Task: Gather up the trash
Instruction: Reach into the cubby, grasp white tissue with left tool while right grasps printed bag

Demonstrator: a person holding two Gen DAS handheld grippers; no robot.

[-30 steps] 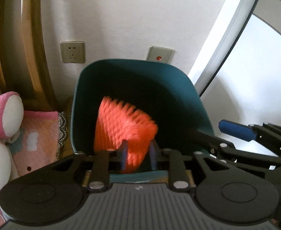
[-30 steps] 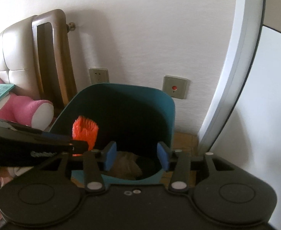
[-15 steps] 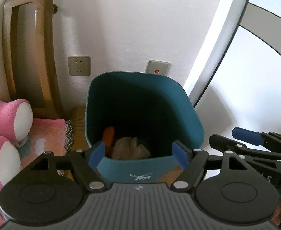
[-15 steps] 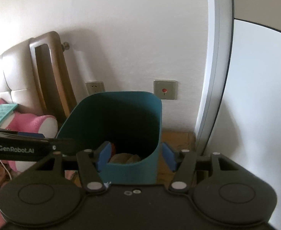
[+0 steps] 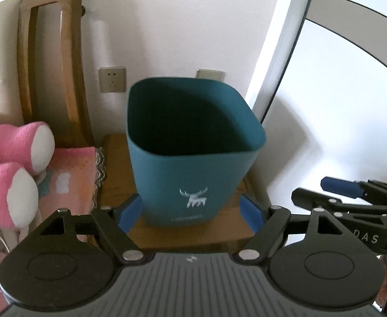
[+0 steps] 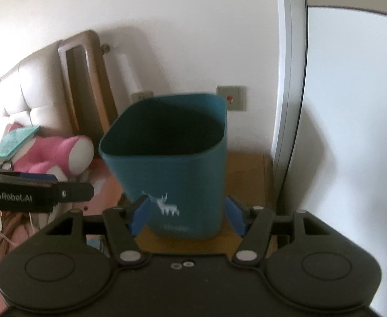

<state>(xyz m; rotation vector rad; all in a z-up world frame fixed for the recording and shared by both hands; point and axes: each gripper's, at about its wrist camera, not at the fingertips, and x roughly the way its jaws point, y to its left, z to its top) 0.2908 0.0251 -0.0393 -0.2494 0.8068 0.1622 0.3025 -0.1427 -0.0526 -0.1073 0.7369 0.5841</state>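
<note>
Nearest, left gripper (image 5: 193,212) with blue pads spread wide and opening further, nothing clamped between them. Right gripper (image 6: 188,218) likewise parted and opening, empty. Just beyond both sets of pads, framed in the gap but untouched, teal trash bin (image 5: 193,158) with a white deer print, upright on a wooden nightstand (image 5: 193,233); inside too dark to make out. Left of the tongs, pink plush toy (image 5: 13,169) on pink bedding (image 5: 71,177). Behind the bin, wall socket (image 5: 112,79) and red-button switch plate (image 6: 231,97). Farther left, wooden headboard post (image 5: 50,60).
</note>
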